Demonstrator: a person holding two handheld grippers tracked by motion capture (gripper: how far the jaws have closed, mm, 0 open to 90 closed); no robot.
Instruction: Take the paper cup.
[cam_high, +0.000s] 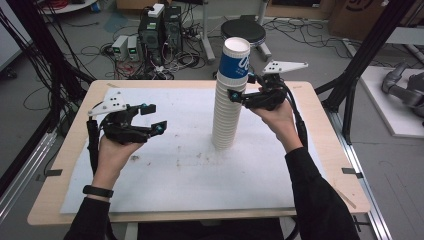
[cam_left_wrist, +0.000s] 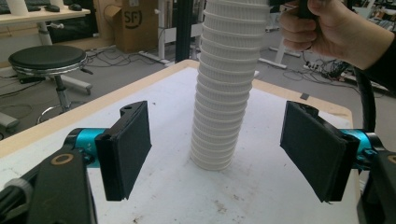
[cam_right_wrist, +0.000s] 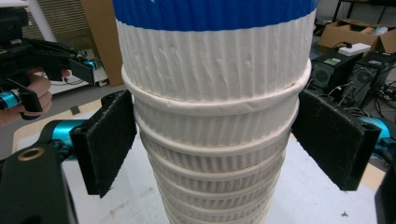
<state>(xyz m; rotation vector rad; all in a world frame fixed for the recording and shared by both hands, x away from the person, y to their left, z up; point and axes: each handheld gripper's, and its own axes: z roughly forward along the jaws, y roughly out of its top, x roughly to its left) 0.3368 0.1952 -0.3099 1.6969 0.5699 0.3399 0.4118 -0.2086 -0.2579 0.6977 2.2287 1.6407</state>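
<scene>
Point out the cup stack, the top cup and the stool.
cup stack (cam_high: 223, 122): high view, ribbed lower side of the stack.
top cup (cam_high: 235, 59): high view, its blue band.
stool (cam_left_wrist: 46, 57): left gripper view, black seat top.

Beyond the tongs: round black stool (cam_high: 243, 31), computer towers (cam_high: 161, 27) amid tangled cables (cam_high: 187, 52); cardboard box (cam_left_wrist: 135, 23) behind the left pair, on grey floor

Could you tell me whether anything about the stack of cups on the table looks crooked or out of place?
Yes. The cup stack leans slightly, its top tilted toward the right gripper, whose jaws sit on either side of it. The white mat also carries small brown specks near the stack's base.
</scene>
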